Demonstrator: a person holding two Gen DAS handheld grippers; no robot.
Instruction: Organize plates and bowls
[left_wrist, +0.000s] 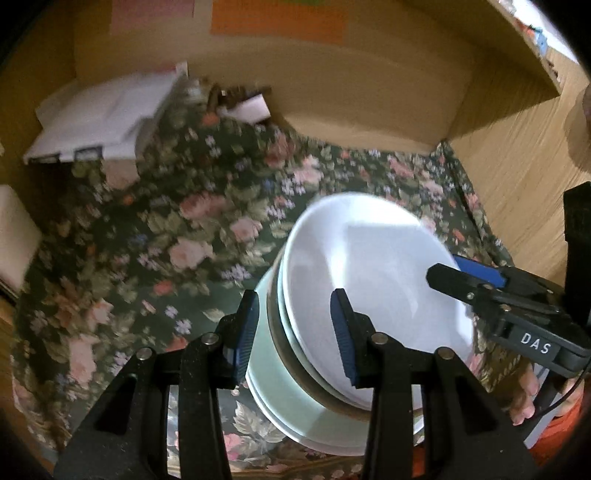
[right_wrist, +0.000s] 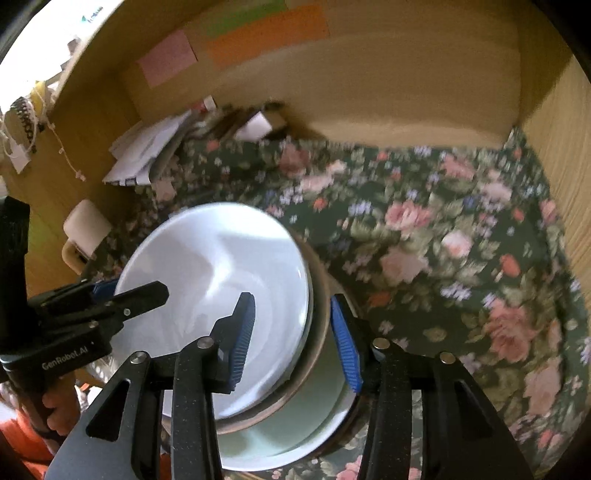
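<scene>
Left wrist view, stacked bowls (left_wrist: 354, 280) straddled by left gripper (left_wrist: 295, 332), right gripper (left_wrist: 448, 271) opposite

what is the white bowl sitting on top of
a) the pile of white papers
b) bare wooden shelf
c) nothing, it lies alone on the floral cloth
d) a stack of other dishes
d: the white bowl is nested on top of a stack of dishes, with a pale green dish showing beneath it, all over the floral cloth.

Floral cloth (left_wrist: 155, 229) on wooden surface (left_wrist: 517, 177); bowl stack (left_wrist: 295, 398), papers (left_wrist: 99, 114) on cloth
</scene>
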